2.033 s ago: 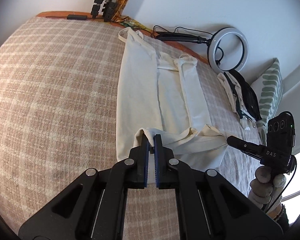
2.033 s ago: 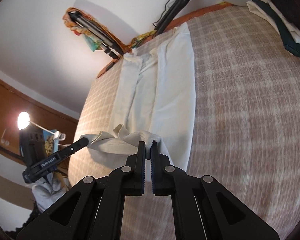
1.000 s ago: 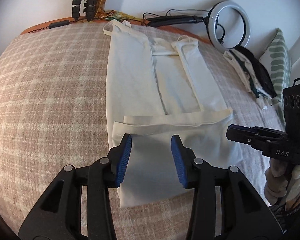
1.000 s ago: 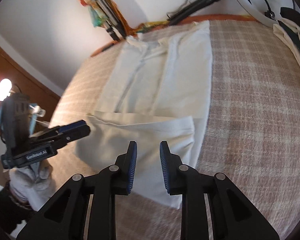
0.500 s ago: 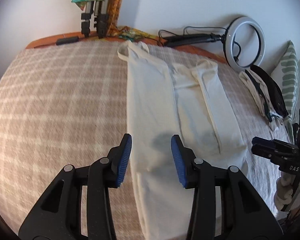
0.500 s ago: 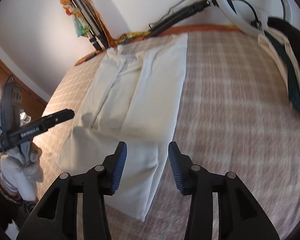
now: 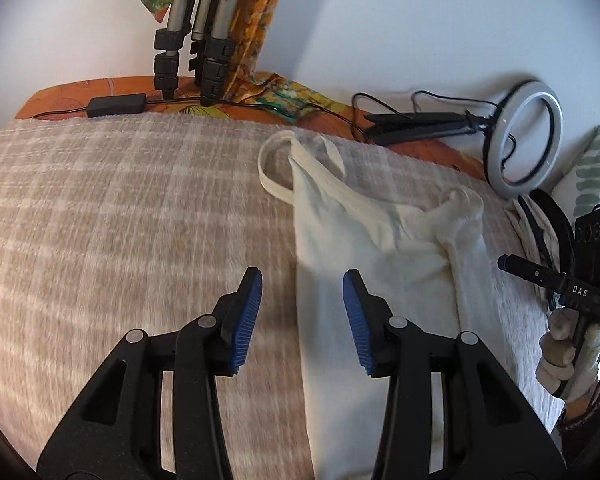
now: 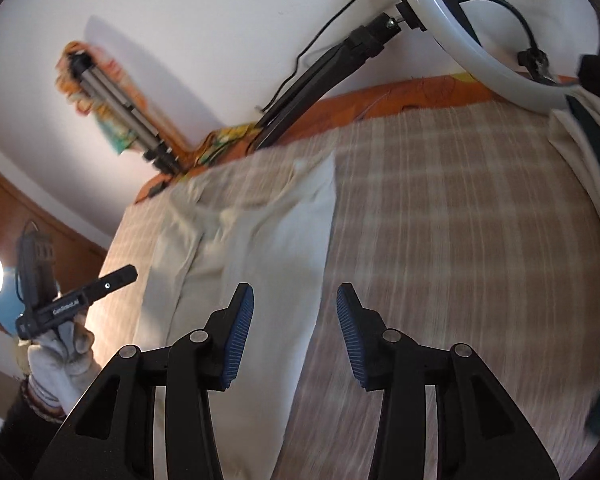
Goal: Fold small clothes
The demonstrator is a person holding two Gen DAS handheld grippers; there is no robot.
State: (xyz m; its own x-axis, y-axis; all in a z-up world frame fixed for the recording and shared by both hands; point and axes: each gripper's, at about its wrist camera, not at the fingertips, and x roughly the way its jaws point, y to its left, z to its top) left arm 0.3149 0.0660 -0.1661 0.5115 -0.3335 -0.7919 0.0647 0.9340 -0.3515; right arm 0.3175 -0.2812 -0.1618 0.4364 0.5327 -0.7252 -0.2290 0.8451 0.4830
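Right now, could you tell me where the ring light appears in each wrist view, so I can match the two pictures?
Left wrist view: the ring light leans against the wall at upper right, past the cream garment.
Right wrist view: only its white arc shows, at the top right corner.
Shared landmark: the tripod against the wall.

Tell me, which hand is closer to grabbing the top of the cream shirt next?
Probably the left. The left gripper is open, with the cream tank top's long edge between its fingers and the shoulder strap straight ahead. The right gripper is open too, but its corner lies farther off.
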